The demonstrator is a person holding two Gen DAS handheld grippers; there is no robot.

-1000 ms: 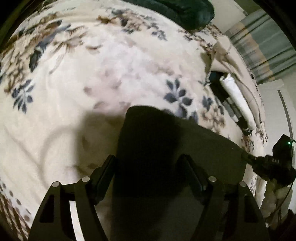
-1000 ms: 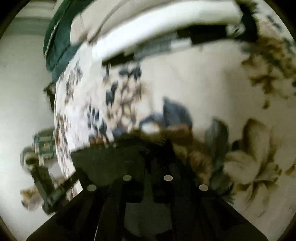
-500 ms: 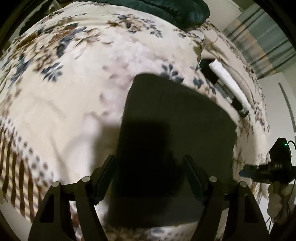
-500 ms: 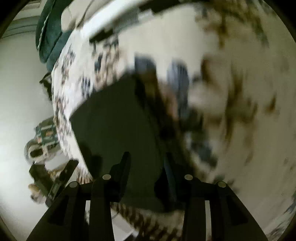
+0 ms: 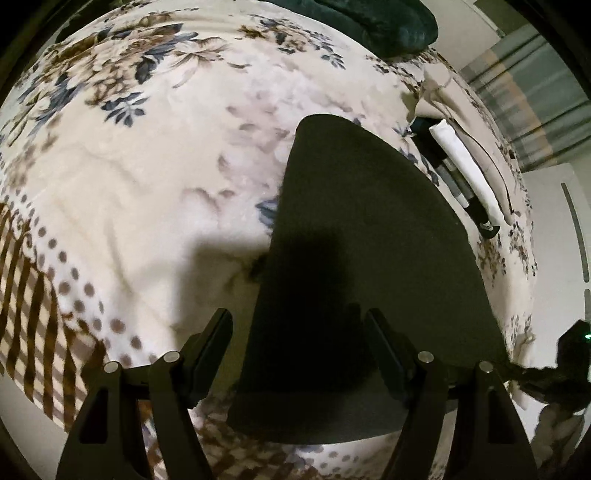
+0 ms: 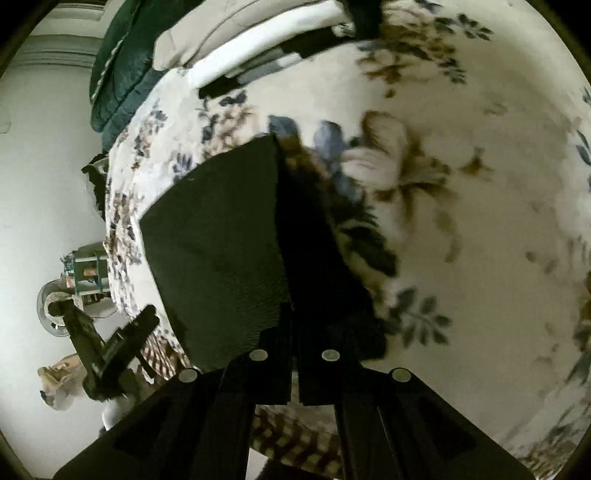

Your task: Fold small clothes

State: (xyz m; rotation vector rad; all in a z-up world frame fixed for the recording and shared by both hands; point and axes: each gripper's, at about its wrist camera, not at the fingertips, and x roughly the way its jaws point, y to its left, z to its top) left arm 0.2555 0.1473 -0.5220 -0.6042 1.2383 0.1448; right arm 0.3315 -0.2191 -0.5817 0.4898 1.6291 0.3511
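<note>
A black folded garment (image 5: 369, 266) lies flat on the floral blanket (image 5: 147, 177). My left gripper (image 5: 299, 332) hovers open above the garment's near left part, holding nothing. In the right wrist view the same garment (image 6: 221, 236) lies left of centre. My right gripper (image 6: 294, 325) has its fingers together at the garment's right edge; whether cloth is pinched between them is hidden in the dark.
A stack of folded clothes, white, grey and black (image 5: 461, 173), lies at the far right, also in the right wrist view (image 6: 266, 48). A dark green cushion (image 5: 380, 22) sits at the back. The bed's edge and a white wall (image 6: 37, 184) are to the left.
My left gripper pulled back and up, showing more of the garment. My right gripper was shut, opened half a second ago, and now has its fingers together again at the garment's right edge.
</note>
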